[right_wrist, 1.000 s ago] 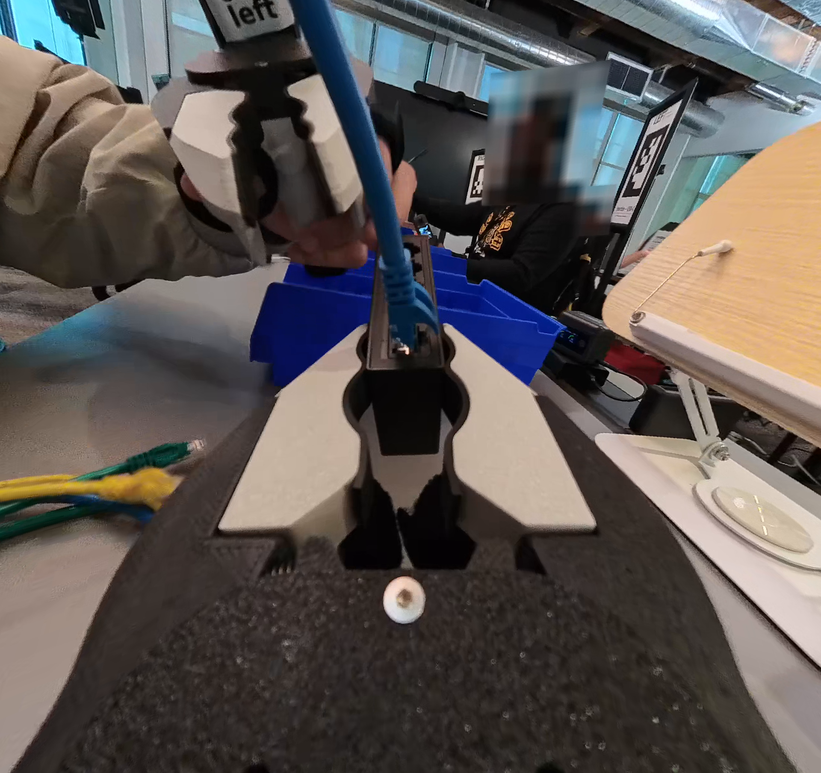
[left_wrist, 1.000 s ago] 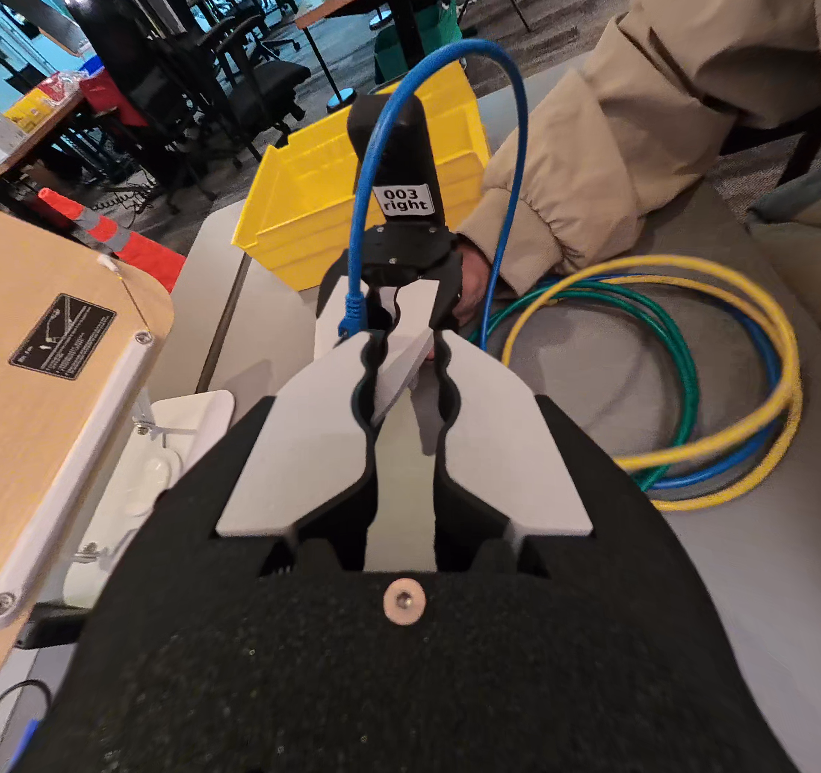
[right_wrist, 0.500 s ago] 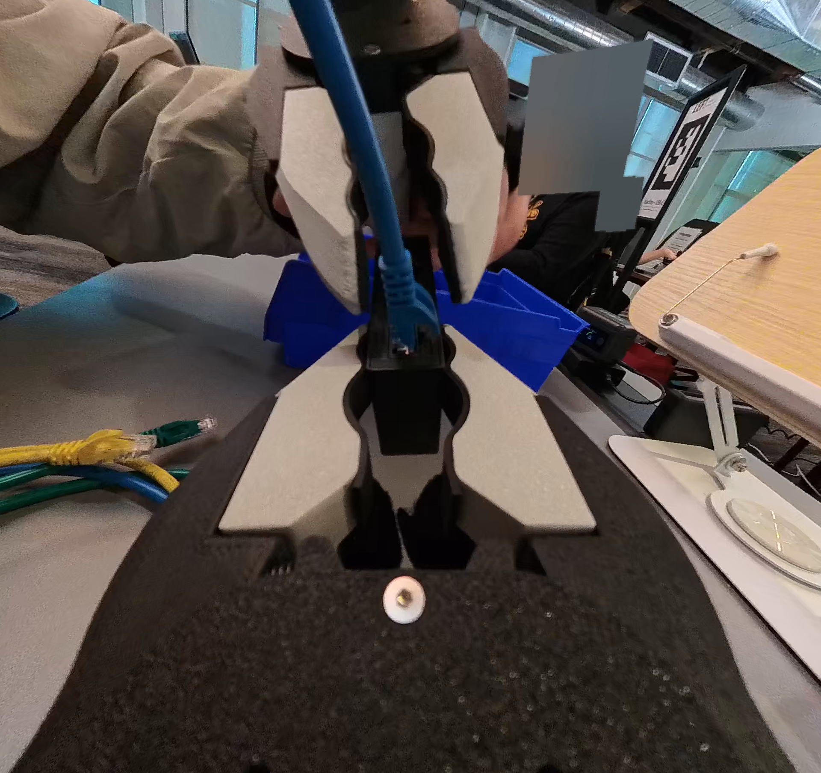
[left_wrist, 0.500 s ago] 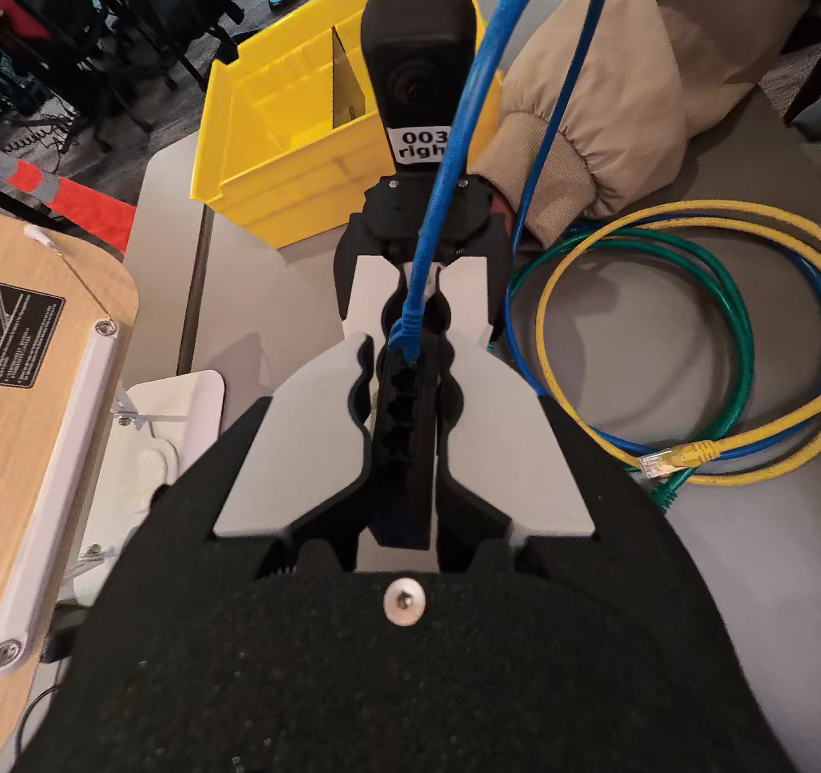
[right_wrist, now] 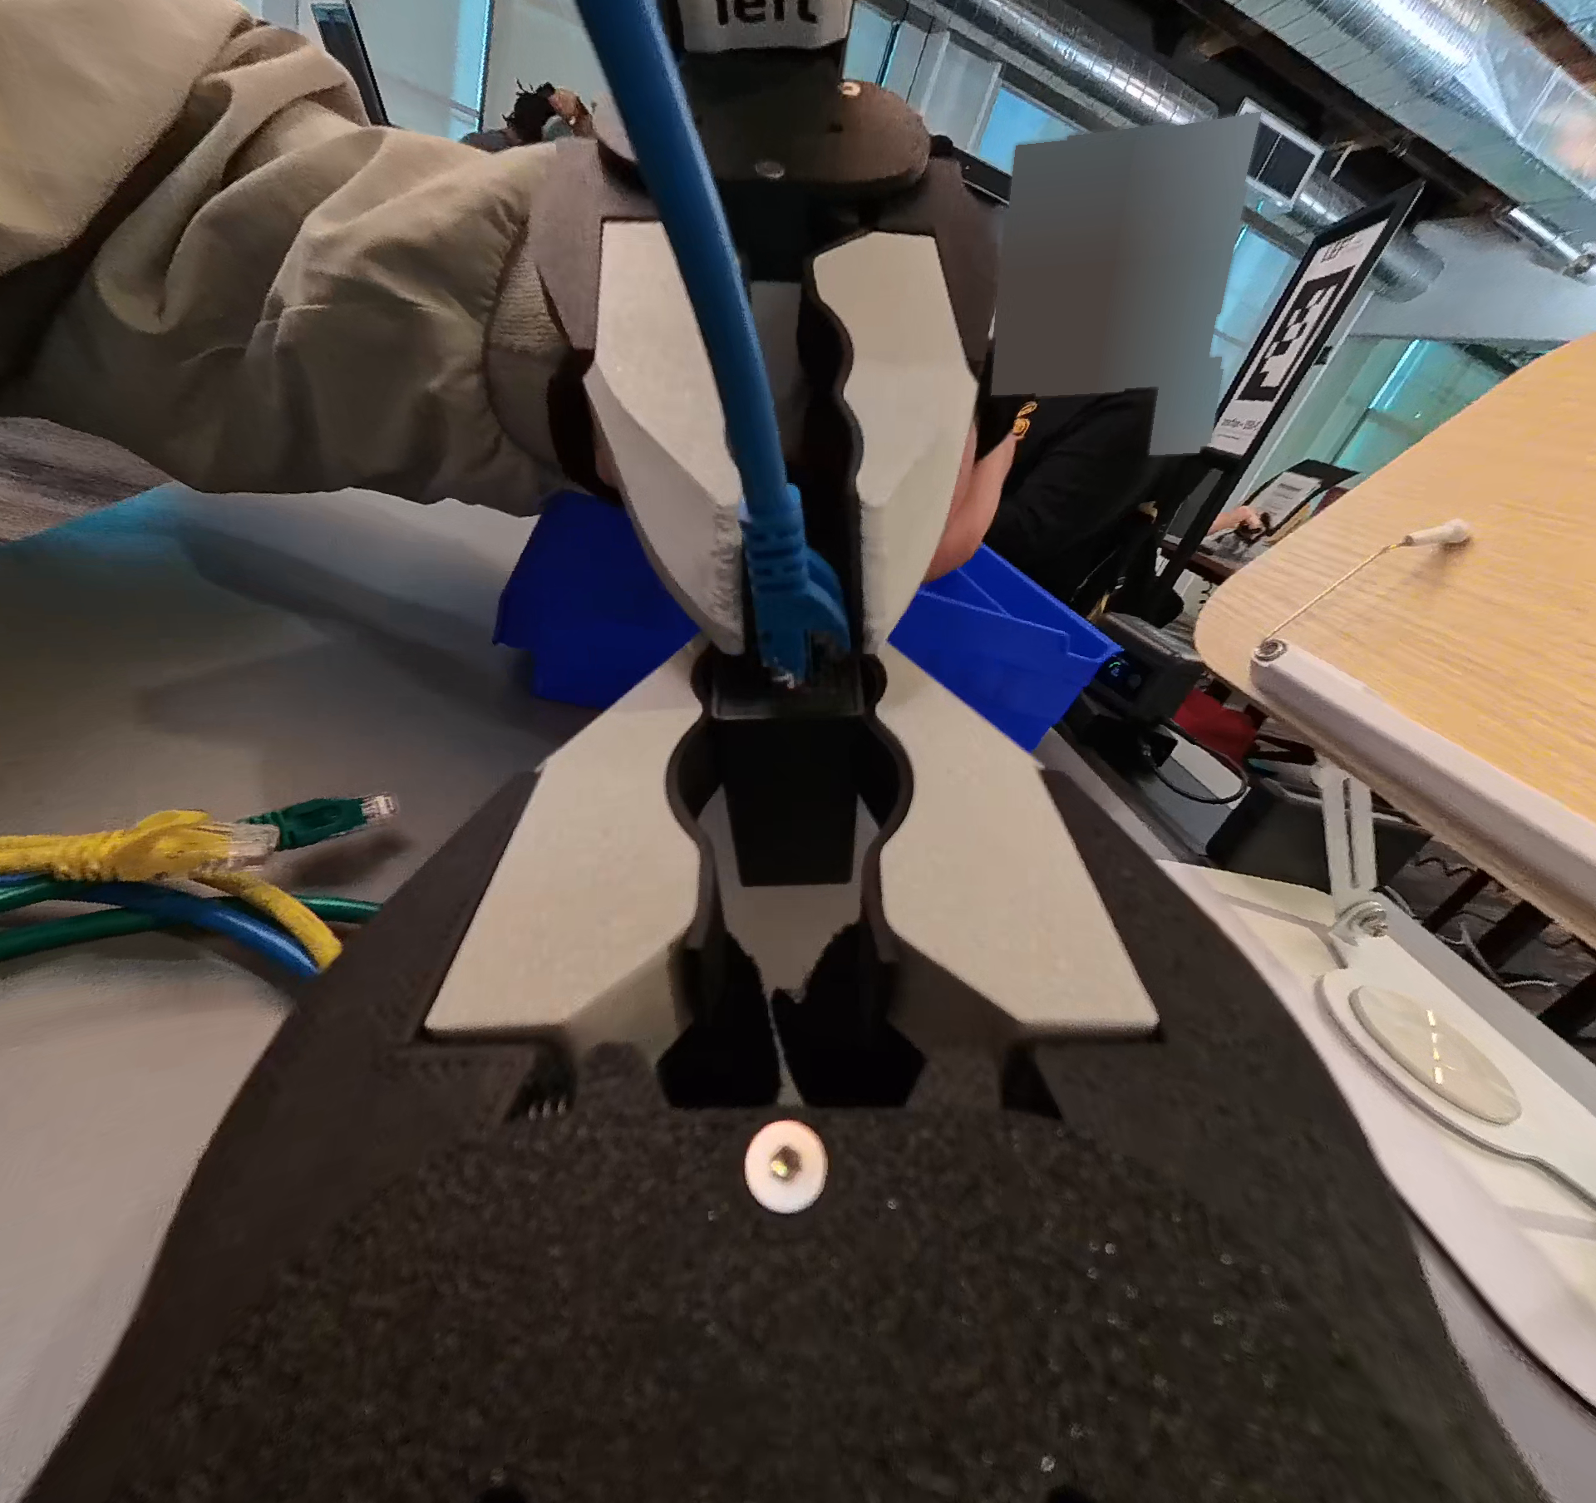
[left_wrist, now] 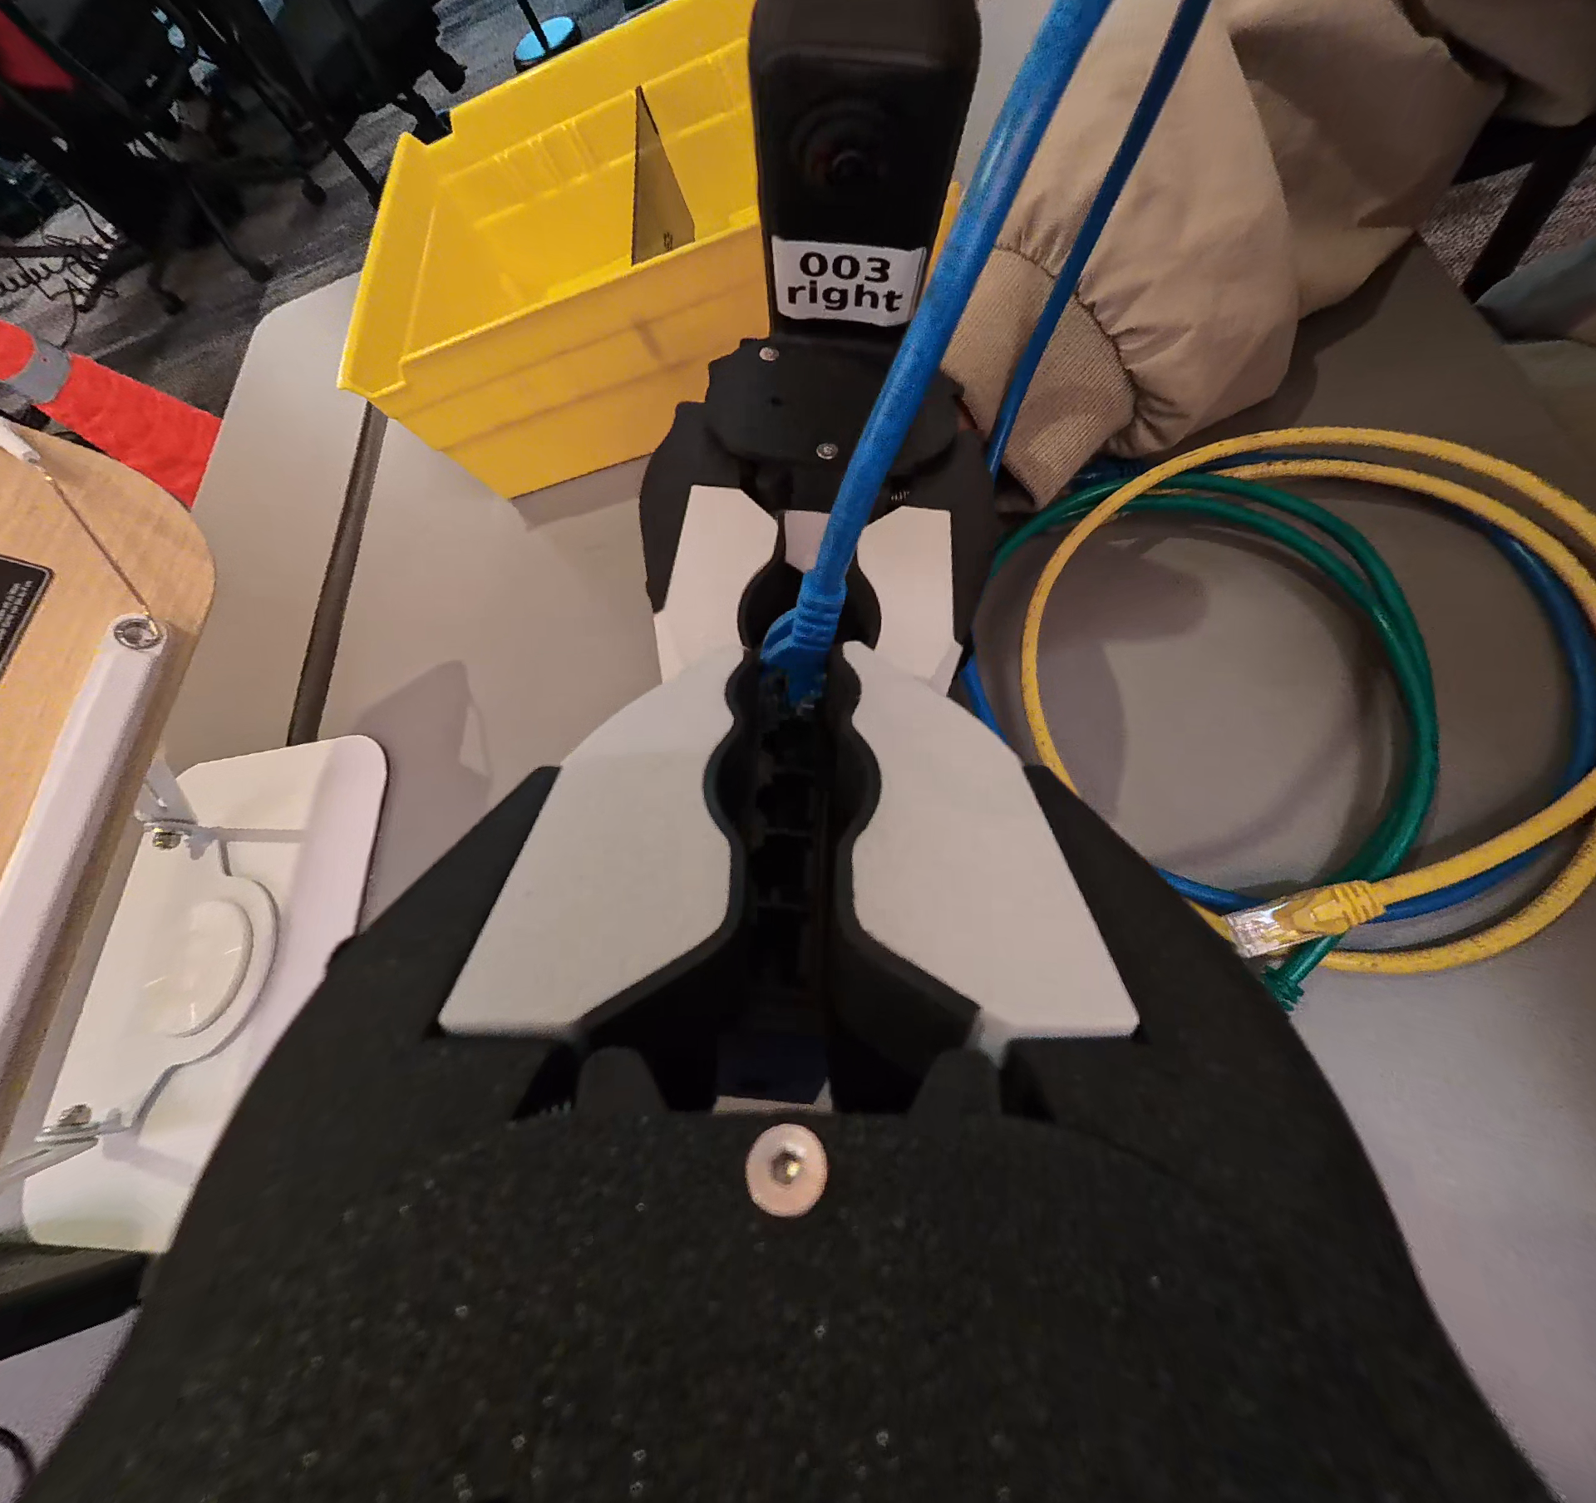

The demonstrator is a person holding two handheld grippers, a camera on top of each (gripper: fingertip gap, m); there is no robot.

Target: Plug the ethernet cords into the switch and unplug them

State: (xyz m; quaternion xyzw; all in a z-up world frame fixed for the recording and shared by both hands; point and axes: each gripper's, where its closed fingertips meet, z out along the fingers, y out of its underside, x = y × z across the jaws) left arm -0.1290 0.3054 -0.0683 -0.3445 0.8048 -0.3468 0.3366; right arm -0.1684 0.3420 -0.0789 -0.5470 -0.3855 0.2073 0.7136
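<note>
My right gripper [right_wrist: 786,671] is shut on a narrow black switch [right_wrist: 786,796], held end-on above the grey table. A blue cord's plug [right_wrist: 790,589] sits in the switch's far end port. My left gripper [left_wrist: 794,671] faces the right one [left_wrist: 807,598], jaws a narrow gap apart. It straddles the switch [left_wrist: 790,840] and the blue plug [left_wrist: 803,632]. In the right wrist view its fingertips [right_wrist: 721,572] flank the plug. A yellow plug [left_wrist: 1295,917] and green cord [left_wrist: 1403,684] lie loose in a coil on the table.
A yellow bin [left_wrist: 535,295] stands behind the right gripper, a blue bin [right_wrist: 993,650] behind the left one. A tilted wooden board [right_wrist: 1425,598] on a white base [left_wrist: 259,857] stands at the table edge. A tan sleeve [left_wrist: 1209,209] reaches over the cord coil.
My left gripper has moved in toward the right one and slid over the switch's end, so its fingers now flank the blue plug. Its jaw gap looks unchanged. The right gripper keeps hold of the switch.
</note>
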